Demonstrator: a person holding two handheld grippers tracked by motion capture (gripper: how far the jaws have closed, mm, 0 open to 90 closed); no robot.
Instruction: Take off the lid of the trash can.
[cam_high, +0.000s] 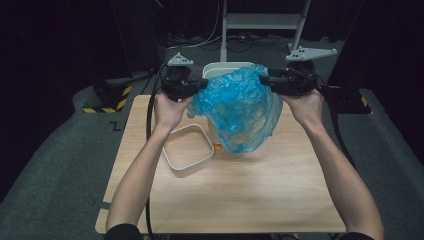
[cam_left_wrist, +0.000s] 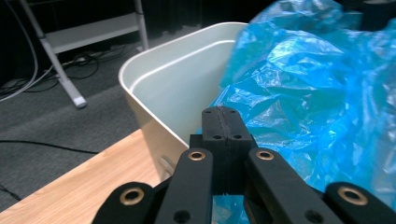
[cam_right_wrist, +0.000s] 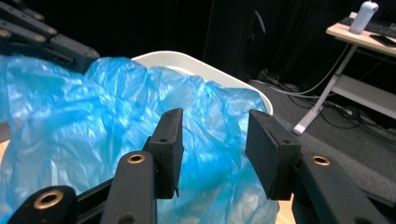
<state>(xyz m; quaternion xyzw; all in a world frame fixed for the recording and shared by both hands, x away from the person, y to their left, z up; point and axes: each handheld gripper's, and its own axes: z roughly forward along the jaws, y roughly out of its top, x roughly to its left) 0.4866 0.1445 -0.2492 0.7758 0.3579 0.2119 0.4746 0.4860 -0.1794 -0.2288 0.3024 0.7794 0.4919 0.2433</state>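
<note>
The crinkled blue plastic bag (cam_high: 237, 107) hangs between both tools over the white plastic bin (cam_high: 226, 67), not yet lining it. The left tool (cam_left_wrist: 223, 140) is clamped on the bag's edge; the right tool (cam_right_wrist: 212, 149) stands apart, film loose between its jaws. Seating remains.

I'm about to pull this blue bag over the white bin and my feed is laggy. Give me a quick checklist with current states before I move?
1. Left tongs clamped on the blue bag: ok, jaws shut with plastic at them.
2. Right tongs gripping the bag: not ok, jaws apart, pads off the plastic.
3. Bag over the white bin: ok, it hangs at the bin's mouth.
4. Bag mouth spread open: cannot tell, the plastic is bunched.
5. Lid out of the way: ok, lying on the table beside the bin.
</note>
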